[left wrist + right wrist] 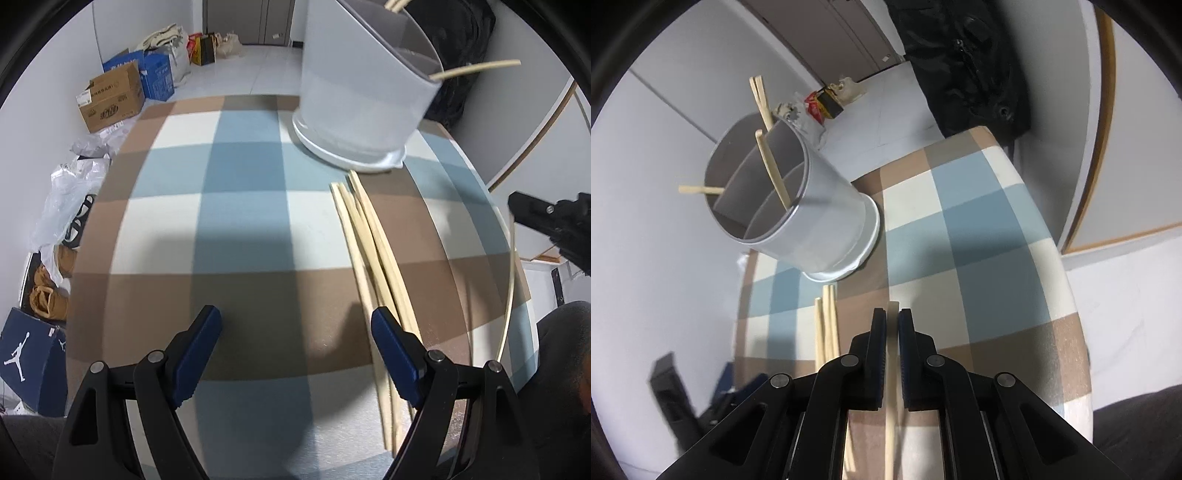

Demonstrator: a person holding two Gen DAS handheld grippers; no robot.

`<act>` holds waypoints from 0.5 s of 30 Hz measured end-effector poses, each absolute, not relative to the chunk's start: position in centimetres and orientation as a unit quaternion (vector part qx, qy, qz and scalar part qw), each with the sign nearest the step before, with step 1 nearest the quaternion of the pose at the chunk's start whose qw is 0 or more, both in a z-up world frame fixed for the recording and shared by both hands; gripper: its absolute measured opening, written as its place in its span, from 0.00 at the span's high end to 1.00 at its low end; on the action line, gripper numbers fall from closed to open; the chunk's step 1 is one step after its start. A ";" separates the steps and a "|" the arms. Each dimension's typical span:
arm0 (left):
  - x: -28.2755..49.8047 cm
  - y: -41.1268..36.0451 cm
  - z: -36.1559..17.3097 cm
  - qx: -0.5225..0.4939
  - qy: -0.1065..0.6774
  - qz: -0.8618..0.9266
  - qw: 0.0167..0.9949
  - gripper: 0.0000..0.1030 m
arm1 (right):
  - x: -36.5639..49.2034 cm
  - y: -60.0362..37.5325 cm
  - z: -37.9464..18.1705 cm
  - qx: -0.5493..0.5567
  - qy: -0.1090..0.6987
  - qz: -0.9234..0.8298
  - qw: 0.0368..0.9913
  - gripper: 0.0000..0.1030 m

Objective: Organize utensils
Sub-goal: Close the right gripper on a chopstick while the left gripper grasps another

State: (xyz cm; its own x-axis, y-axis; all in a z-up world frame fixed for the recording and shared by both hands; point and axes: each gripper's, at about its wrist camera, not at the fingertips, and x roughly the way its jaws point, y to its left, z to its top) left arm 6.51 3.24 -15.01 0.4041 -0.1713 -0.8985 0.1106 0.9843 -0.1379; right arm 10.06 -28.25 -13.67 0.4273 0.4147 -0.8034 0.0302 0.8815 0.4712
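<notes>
Right claw [892, 325] clamped on a single chopstick [891, 424], jaws pressed nearly together with the stick running lengthwise between the pads and its tip poking just past them. Left claw [295, 332] spread wide apart, holding nothing, hanging low over the brown band of the checked worktop [221, 206] near its near edge. Loose chopsticks [373, 258] lying bundled toward the right edge, their far ends just short of the grey divided holder [798, 206], which sits by the far edge with several sticks already leaning inside. Probably mid-transfer: gripped stick bound for a compartment. Best done by lifting high enough to clear the rim, tipping the stick toward vertical, aiming down into one section rather than onto a divider, then releasing only once the lower end is well inside. Worth avoiding any knock against the leaning sticks.
</notes>
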 end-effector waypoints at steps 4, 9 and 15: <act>6.4 2.3 -15.1 0.006 0.541 -0.072 0.838 0.22 | 9.8 -29.2 -13.0 0.226 0.512 0.134 0.818 0.94; 6.7 2.0 -15.1 0.012 0.552 -0.069 0.831 0.22 | 9.8 -30.7 -12.8 0.238 0.501 0.151 0.818 0.94; 8.0 1.3 -15.2 0.028 0.570 -0.050 0.820 0.22 | 9.6 -32.5 -12.9 0.240 0.490 0.168 0.821 0.94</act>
